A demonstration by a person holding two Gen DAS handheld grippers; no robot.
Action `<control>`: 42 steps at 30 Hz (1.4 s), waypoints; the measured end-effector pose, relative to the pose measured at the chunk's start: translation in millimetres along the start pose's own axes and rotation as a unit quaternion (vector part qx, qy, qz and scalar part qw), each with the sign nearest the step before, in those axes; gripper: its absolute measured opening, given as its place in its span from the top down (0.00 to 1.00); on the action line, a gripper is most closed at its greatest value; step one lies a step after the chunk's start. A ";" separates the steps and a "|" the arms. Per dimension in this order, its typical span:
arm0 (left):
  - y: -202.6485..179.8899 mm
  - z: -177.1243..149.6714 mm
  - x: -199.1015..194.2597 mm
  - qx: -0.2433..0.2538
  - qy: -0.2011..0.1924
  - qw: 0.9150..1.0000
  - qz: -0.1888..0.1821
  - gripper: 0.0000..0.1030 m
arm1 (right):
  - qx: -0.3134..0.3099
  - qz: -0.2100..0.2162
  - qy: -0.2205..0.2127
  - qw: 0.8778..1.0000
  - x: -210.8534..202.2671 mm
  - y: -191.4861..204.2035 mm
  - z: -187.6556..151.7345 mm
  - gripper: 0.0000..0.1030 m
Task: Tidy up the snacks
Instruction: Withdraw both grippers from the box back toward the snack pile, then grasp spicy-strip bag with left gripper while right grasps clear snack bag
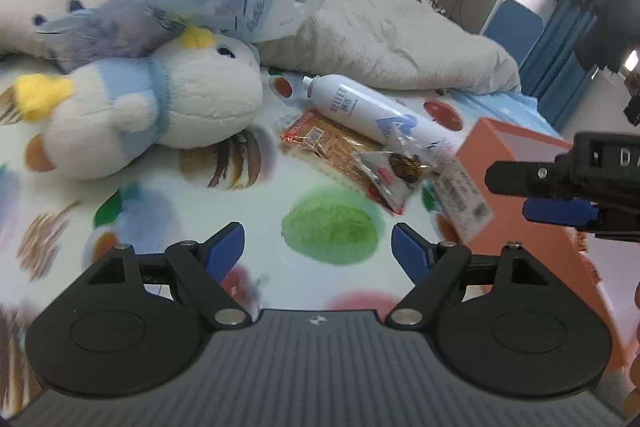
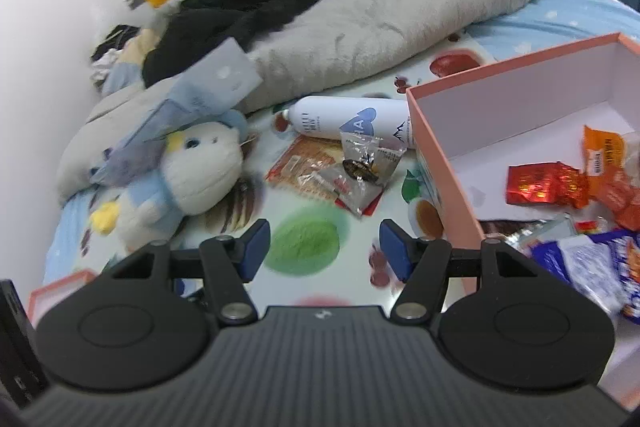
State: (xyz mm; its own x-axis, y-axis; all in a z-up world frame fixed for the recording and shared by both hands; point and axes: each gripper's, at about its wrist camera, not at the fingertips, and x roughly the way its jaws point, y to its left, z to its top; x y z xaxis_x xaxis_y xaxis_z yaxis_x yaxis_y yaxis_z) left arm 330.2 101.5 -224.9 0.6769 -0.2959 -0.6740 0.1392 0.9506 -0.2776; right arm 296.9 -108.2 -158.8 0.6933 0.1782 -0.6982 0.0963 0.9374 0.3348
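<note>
Two snack packets [image 2: 340,171], one spray can [image 2: 352,123], one pink box [image 2: 448,163].

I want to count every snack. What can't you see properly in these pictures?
- Pink box, left wrist view: only its outside wall shows; the contents are hidden.
- Snacks in the box, right wrist view: cut off by the right edge.
- Red cracker packet: partly covered by the clear packet.
- Spray can: small print unreadable.

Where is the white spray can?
The white spray can lies on its side on the bed, between the grey blanket and the snack packets, its end against the pink box.
</note>
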 end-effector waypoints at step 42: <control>-4.3 52.3 171.6 0.033 -0.045 0.998 0.014 0.23 | 0.208 -0.085 0.066 0.972 173.3 -45.1 48.9 0.53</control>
State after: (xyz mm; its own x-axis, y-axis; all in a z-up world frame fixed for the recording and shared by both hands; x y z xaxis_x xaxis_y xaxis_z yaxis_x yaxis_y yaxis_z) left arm 483.6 51.5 -303.5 0.7435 -0.2621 -0.6153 0.1639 0.9634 -0.2122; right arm 447.6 -134.1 -264.0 0.5480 0.0941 -0.8312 0.5011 0.7587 0.4163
